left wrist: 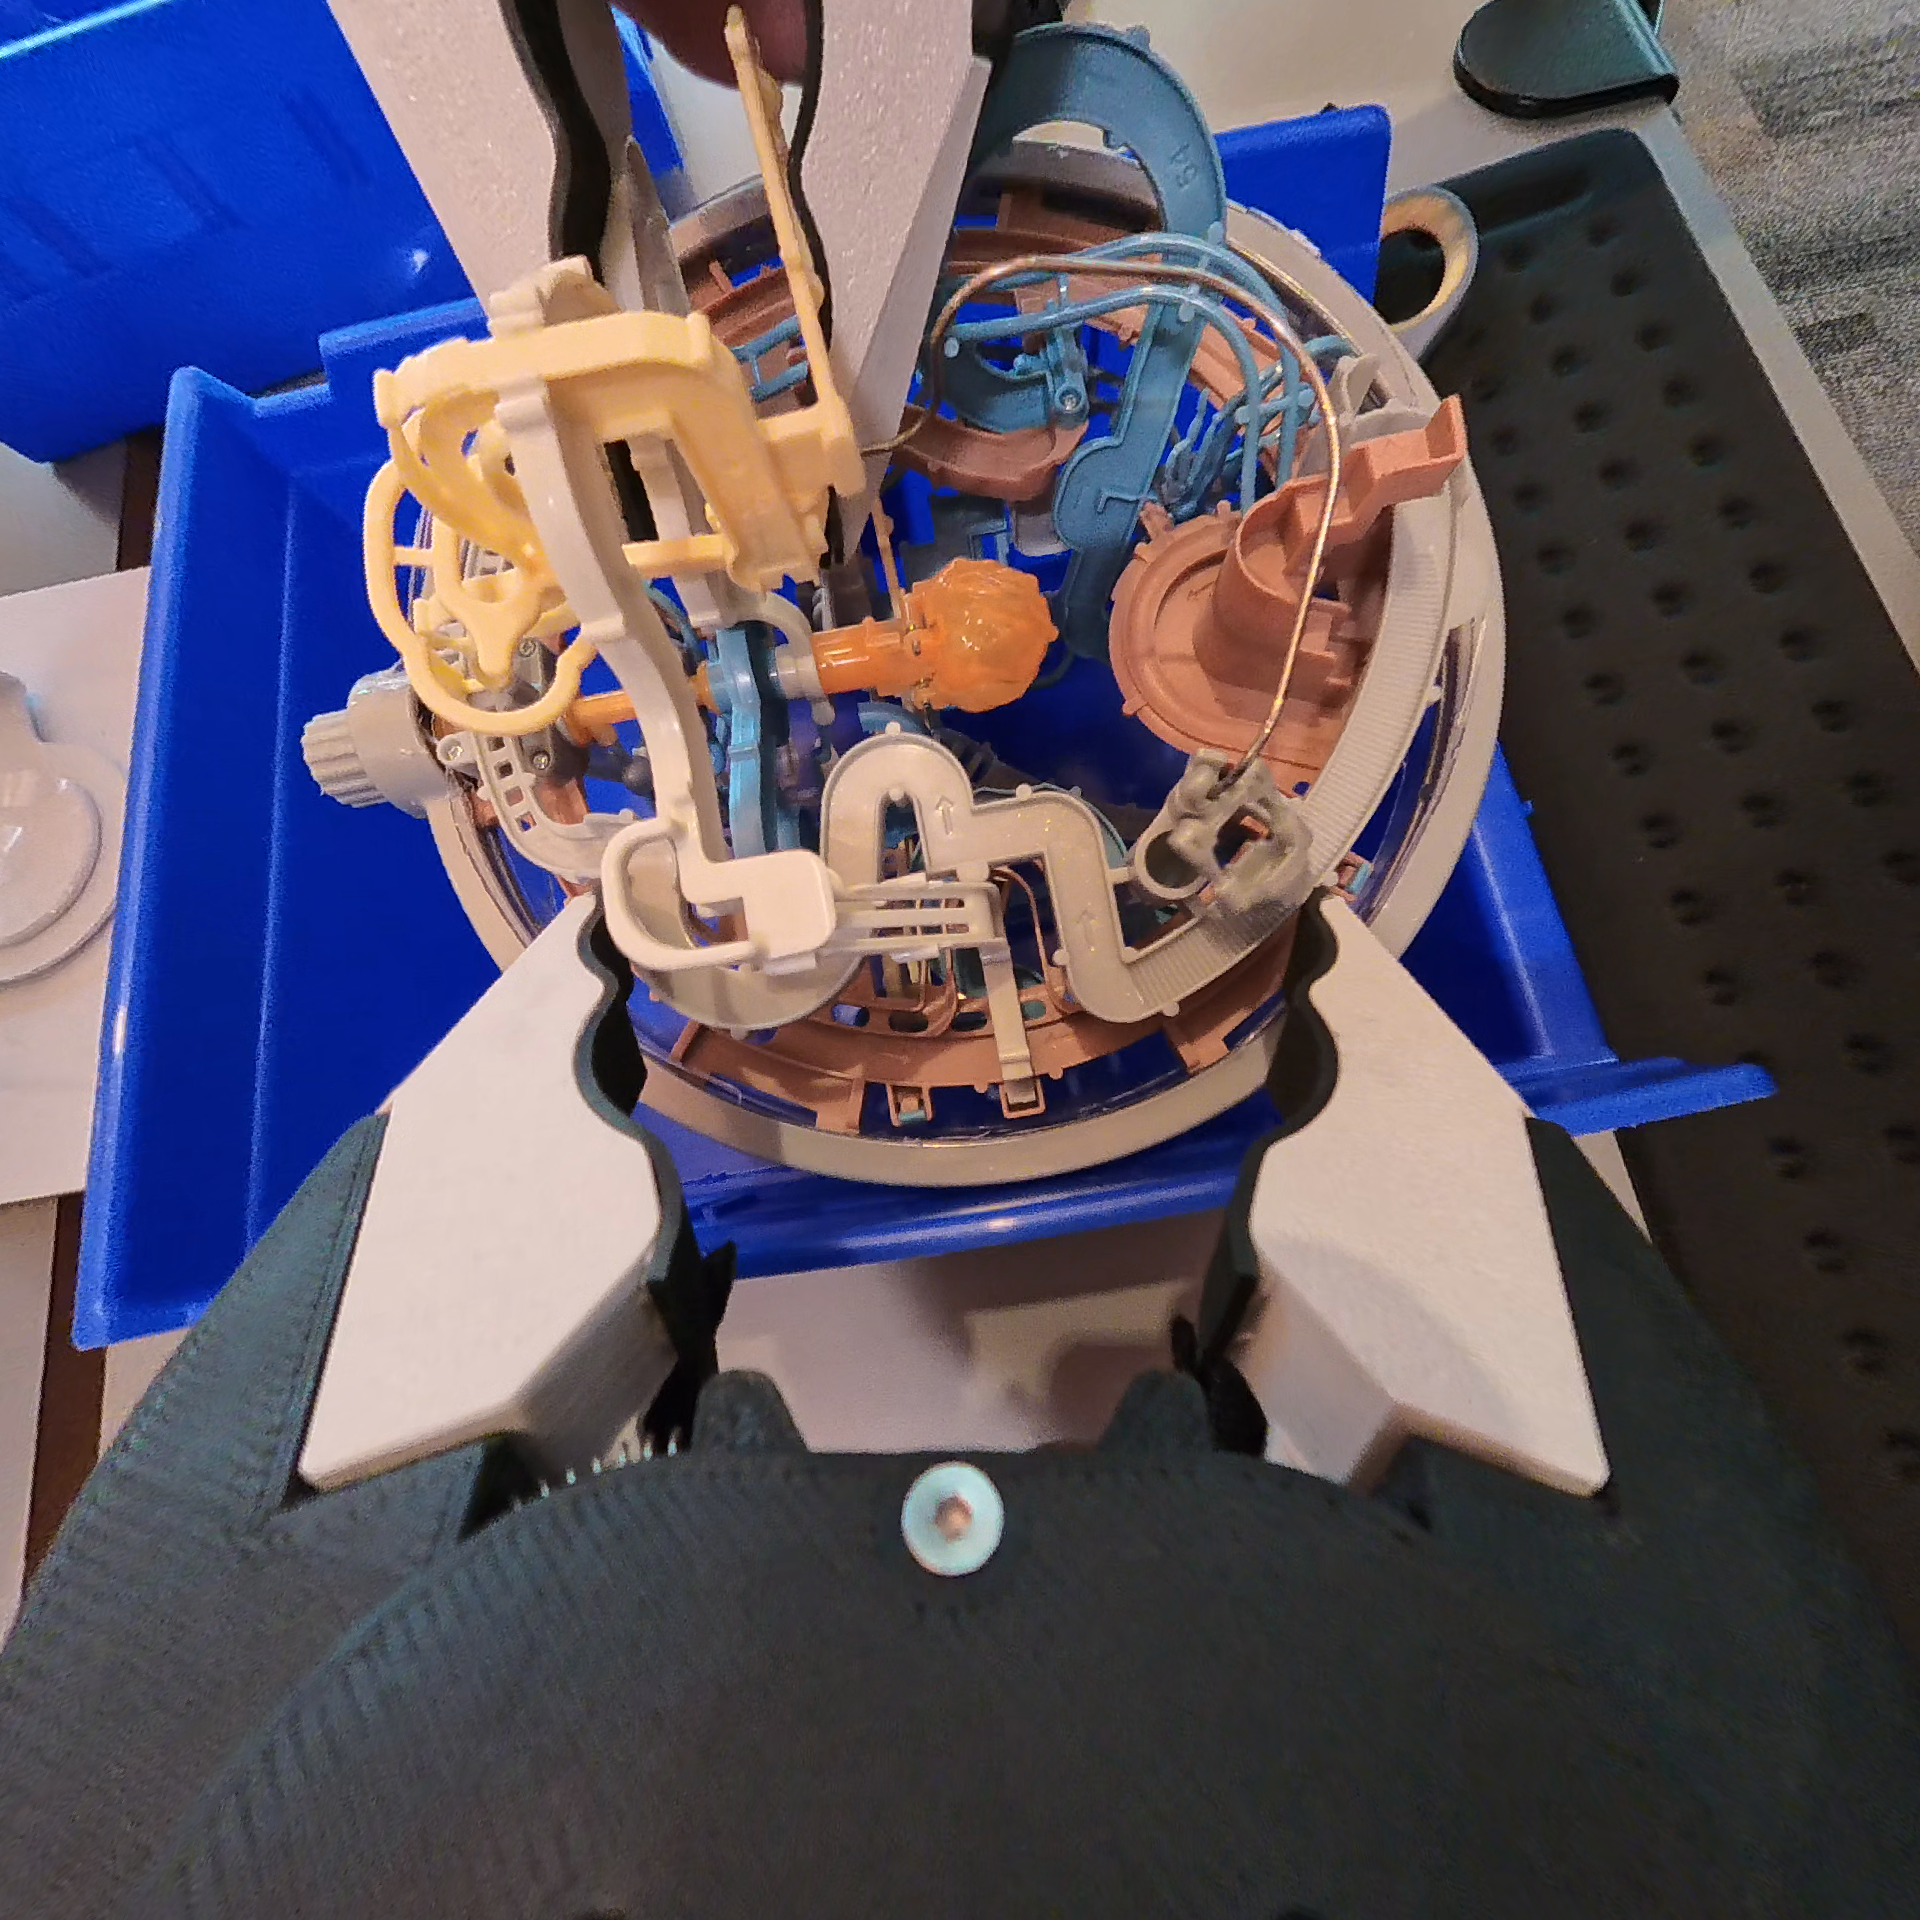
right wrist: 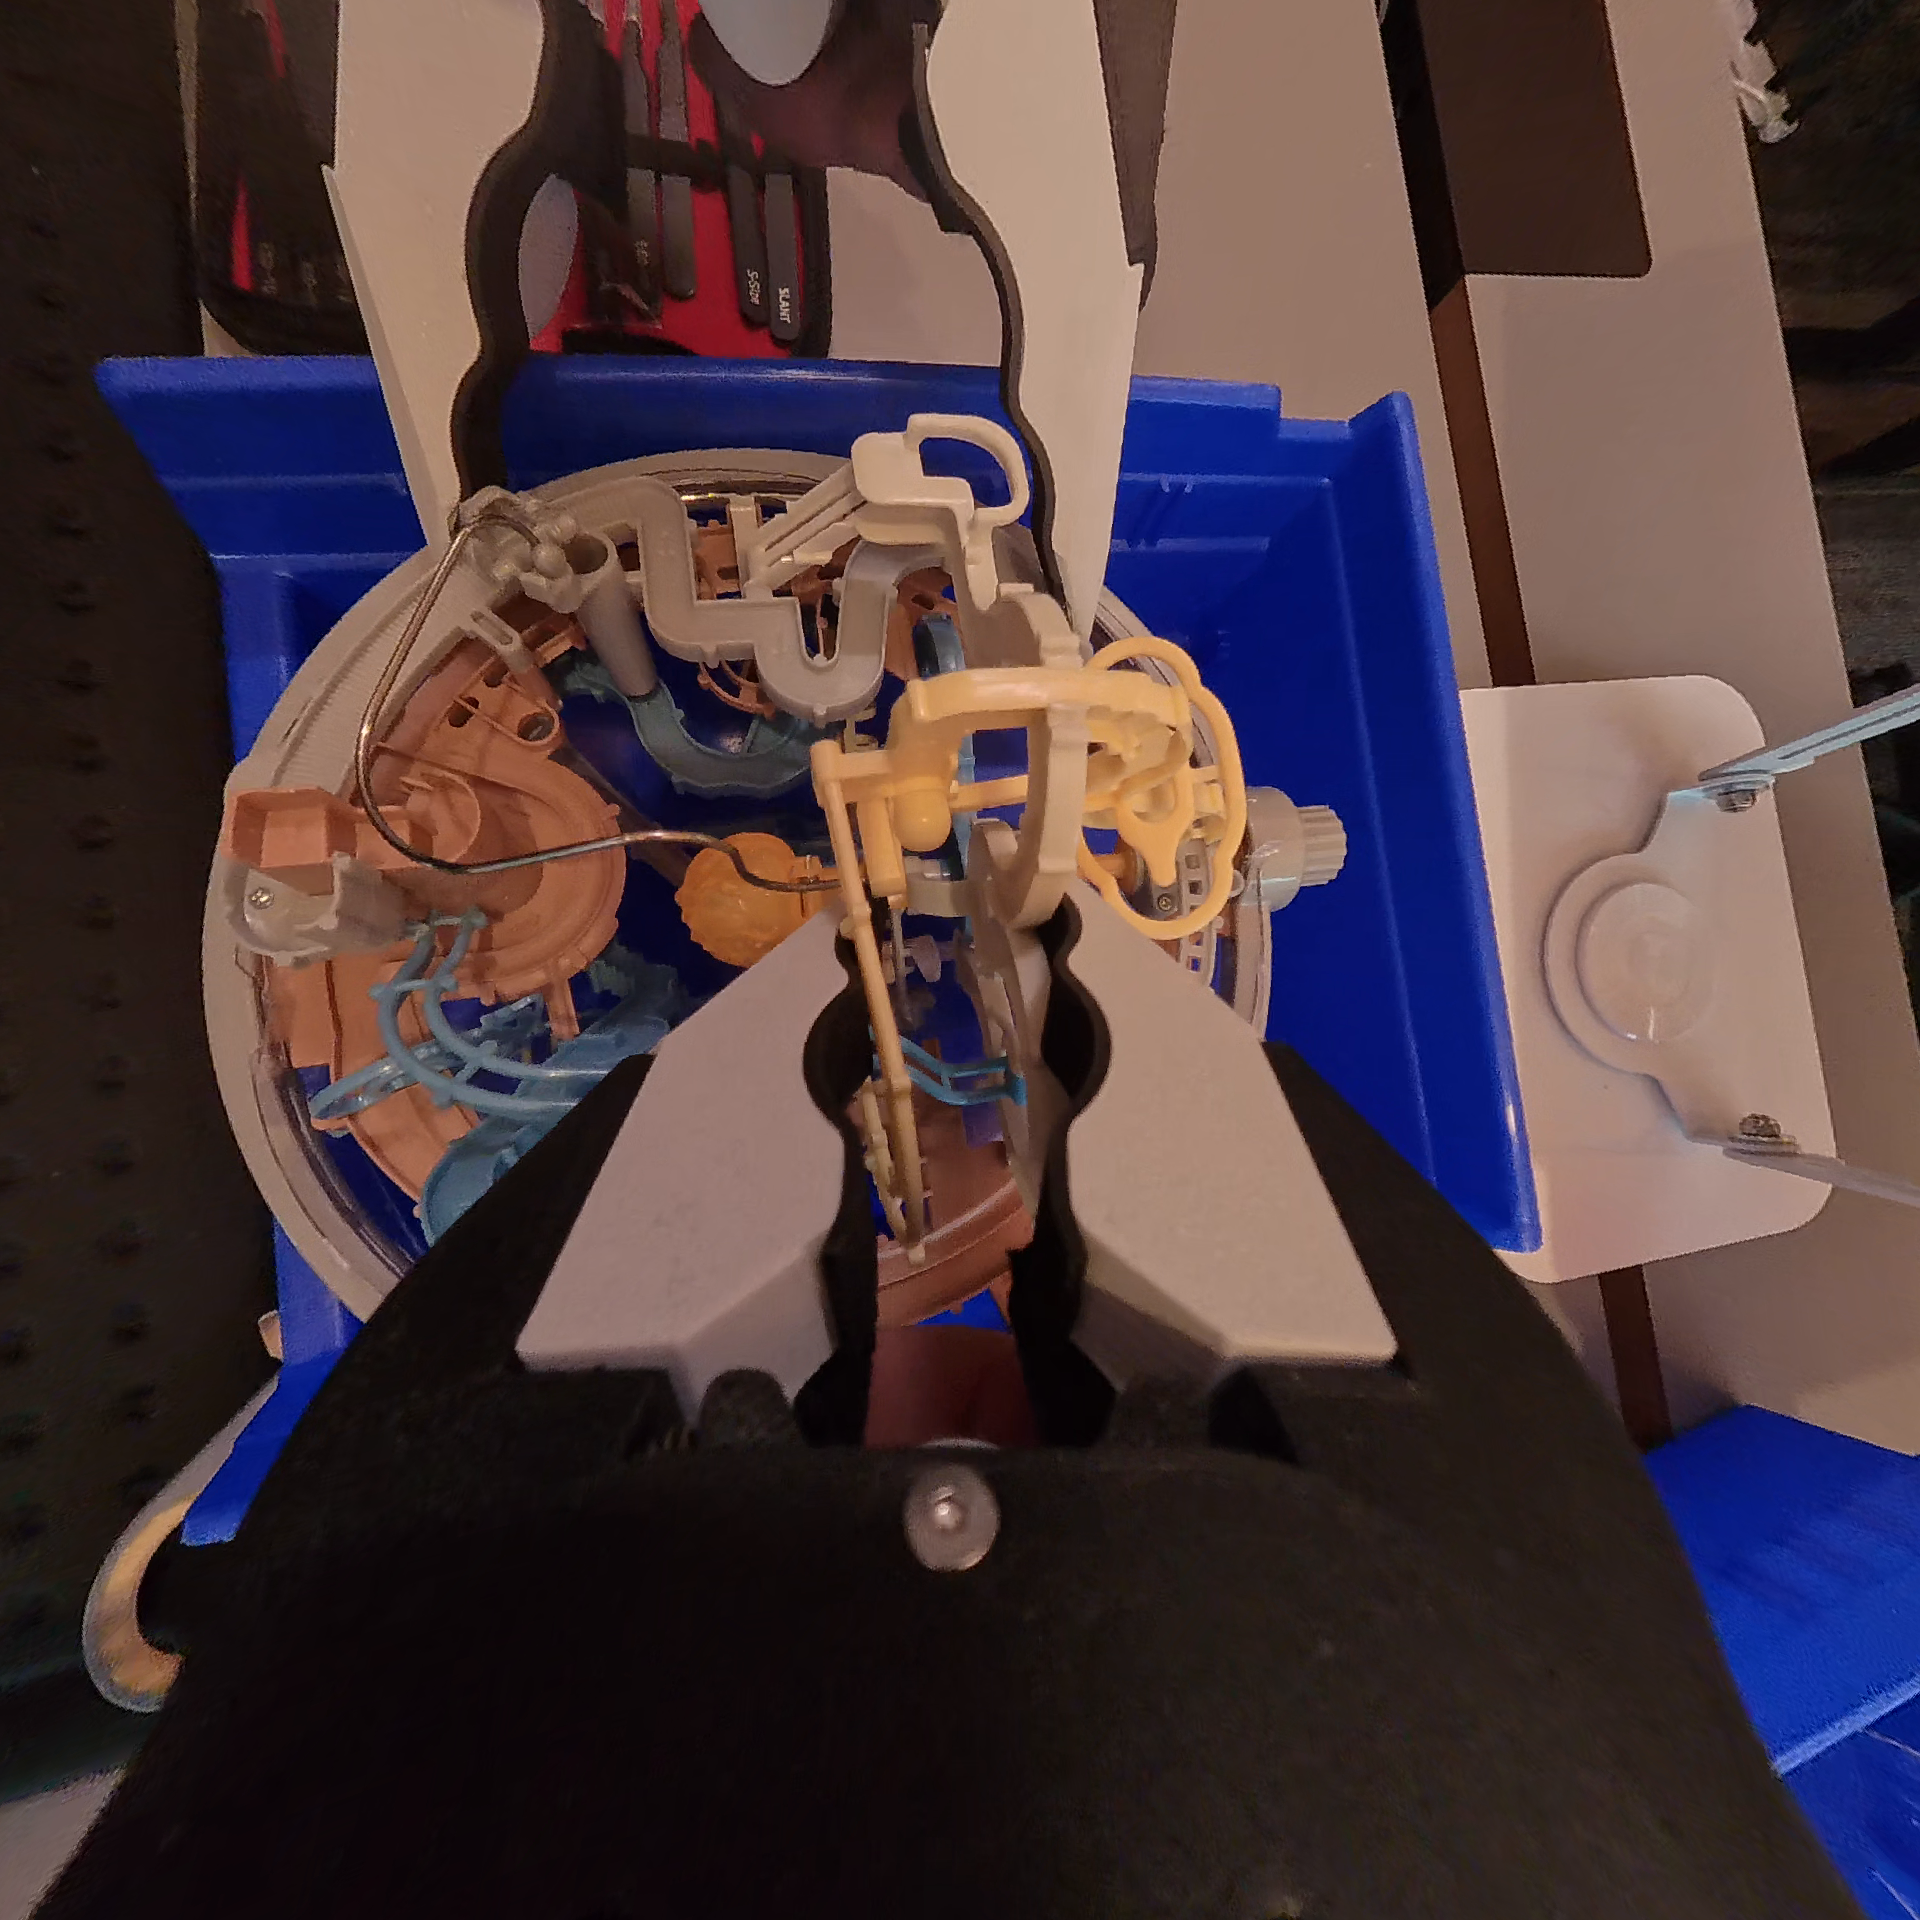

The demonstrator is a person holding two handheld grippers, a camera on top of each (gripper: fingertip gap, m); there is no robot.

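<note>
Item: our left gripper [left wrist: 951, 971], jaws spread wide around the maze ball [left wrist: 935, 675] in its blue tray [left wrist: 260, 935]. Our right gripper [right wrist: 956, 935], jaws clenched on the ball's cream track piece [right wrist: 883, 1039].

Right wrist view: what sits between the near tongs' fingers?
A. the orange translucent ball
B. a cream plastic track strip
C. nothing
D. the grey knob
B: the right tongs close around the thin cream track strip of the maze toy; the orange ball lies to their left.
</note>
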